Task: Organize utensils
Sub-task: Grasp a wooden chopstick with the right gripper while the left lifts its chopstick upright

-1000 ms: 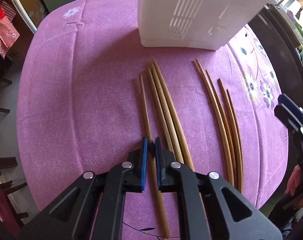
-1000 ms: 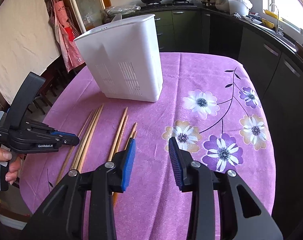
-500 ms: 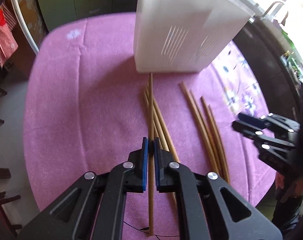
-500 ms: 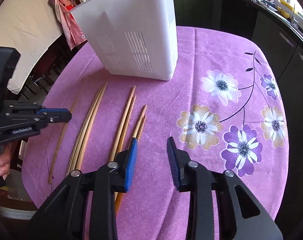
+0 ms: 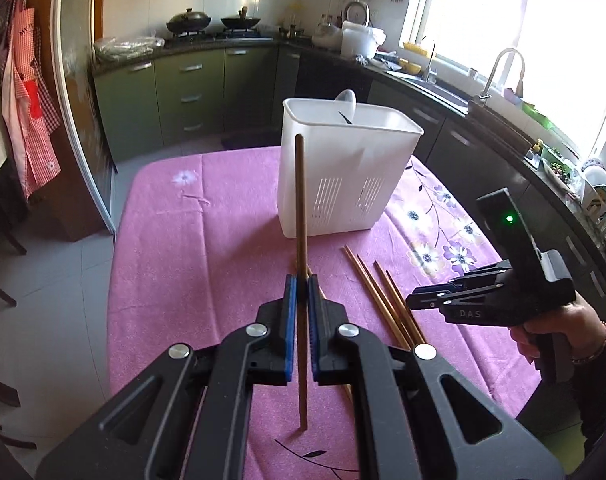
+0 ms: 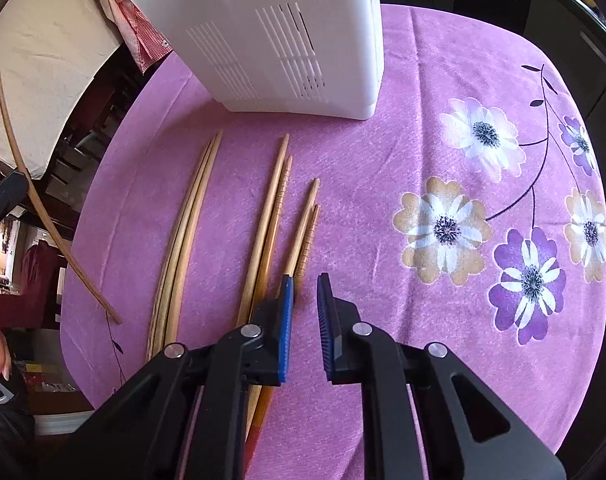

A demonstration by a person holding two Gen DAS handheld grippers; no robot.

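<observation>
Clamped between the blue pads of the left gripper [image 5: 302, 292]: a single wooden chopstick [image 5: 301, 208], lifted clear of the purple floral tablecloth [image 5: 207, 248], long axis running straight from 6 to 12 o'clock in the left wrist view, far tip level with the rim of the white slotted utensil holder [image 5: 343, 176]. Only here: the holder's open top, a spoon handle inside, and the kitchen counters [image 5: 443, 92] behind. Only in the right wrist view: the loose chopsticks [image 6: 191, 232] on the cloth, pointing toward the holder at 12 o'clock, and the lifted stick slanting at 9 o'clock. Right gripper [image 6: 303, 312] parted, holding nothing, poised just beside the rightmost pair.
</observation>
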